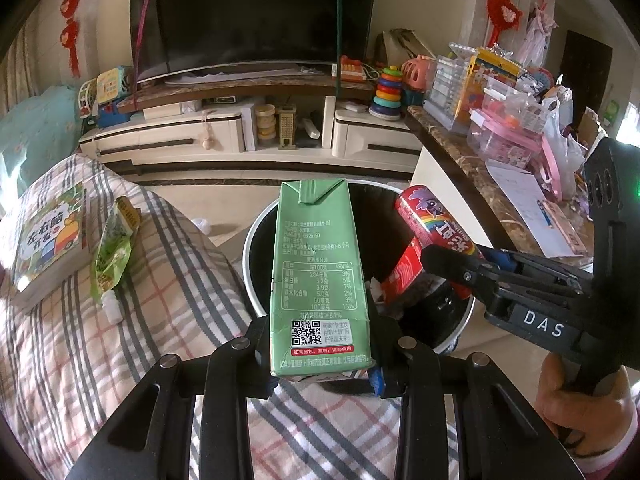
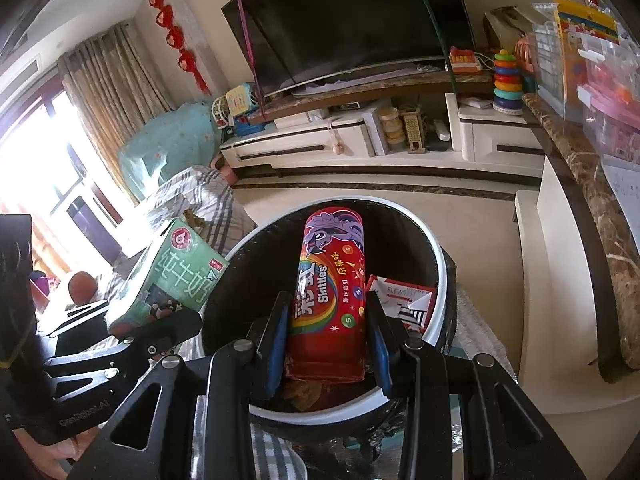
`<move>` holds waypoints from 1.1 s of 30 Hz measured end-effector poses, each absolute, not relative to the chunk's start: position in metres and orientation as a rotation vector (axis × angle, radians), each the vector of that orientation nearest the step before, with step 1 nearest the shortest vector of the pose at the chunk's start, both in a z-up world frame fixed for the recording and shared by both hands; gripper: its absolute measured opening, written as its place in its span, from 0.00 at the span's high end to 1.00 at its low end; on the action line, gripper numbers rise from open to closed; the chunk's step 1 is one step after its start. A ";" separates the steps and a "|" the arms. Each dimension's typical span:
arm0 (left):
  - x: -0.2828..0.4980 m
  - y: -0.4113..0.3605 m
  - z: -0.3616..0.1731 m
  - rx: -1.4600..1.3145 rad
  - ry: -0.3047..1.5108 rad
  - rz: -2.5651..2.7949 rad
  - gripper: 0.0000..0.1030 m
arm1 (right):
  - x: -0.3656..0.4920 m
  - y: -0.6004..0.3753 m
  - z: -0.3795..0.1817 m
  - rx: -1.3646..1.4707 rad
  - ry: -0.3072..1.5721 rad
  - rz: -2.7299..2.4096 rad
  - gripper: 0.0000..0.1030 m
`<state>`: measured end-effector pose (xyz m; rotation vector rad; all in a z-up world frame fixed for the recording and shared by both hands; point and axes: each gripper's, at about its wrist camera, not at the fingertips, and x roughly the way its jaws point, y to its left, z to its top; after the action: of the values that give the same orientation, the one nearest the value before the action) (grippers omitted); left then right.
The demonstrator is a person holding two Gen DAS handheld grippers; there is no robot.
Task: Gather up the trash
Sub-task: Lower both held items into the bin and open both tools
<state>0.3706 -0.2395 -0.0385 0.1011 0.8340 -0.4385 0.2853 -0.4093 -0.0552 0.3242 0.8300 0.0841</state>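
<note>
My left gripper (image 1: 322,364) is shut on a green milk carton (image 1: 318,276), held upright at the near rim of a round black trash bin (image 1: 256,232) with a white rim. My right gripper (image 2: 328,340) is shut on a red Skittles pouch (image 2: 330,280), held over the bin's opening (image 2: 436,248). From the left wrist view, the right gripper (image 1: 460,258) and its pouch (image 1: 432,220) hang over the bin's right side. The carton (image 2: 168,280) shows at the left of the right wrist view. A red-and-white box (image 2: 404,300) lies inside the bin.
A plaid-covered sofa (image 1: 168,280) on the left holds a book (image 1: 48,240), a green snack bag (image 1: 112,248) and a small white bottle (image 1: 111,306). A marble-topped counter (image 1: 472,172) with toy boxes runs along the right. A TV (image 1: 256,12) on a low cabinet stands behind.
</note>
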 end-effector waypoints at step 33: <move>0.405 -0.260 -0.055 0.134 0.898 -0.431 0.69 | 0.305 -0.415 -0.059 0.293 0.871 0.071 0.67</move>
<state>0.4046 -0.2603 -0.0554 0.1335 0.8983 -0.4313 0.3053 -0.4150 -0.0592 0.2935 0.8710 0.0714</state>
